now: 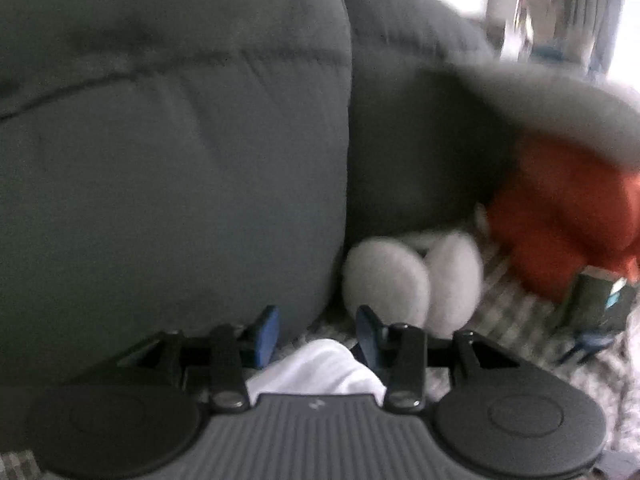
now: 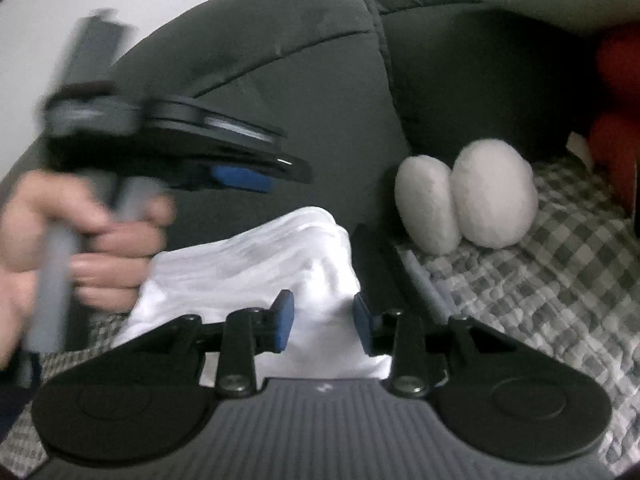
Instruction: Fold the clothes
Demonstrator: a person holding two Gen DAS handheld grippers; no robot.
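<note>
White garment (image 2: 260, 264) bunched just ahead of the right gripper (image 2: 324, 316), a fold of it rising between jaws that stand apart, not clamped. Soft, light, limp; likely to sag and slide, so best pinched at a hem or corner through one layer. Same cloth (image 1: 320, 364) low between the left gripper (image 1: 316, 330) jaws, also apart.

Seen only from the right wrist: a hand (image 2: 80, 240) on the left gripper's handle, blurred, above and left of the jaws; checked bedcover (image 2: 540, 280) right of them. Only from the left wrist: orange cushion (image 1: 560, 220) far right, grey cushion (image 1: 168, 160) ahead. Two white round pillows (image 2: 468, 204) beyond the jaws in both.
</note>
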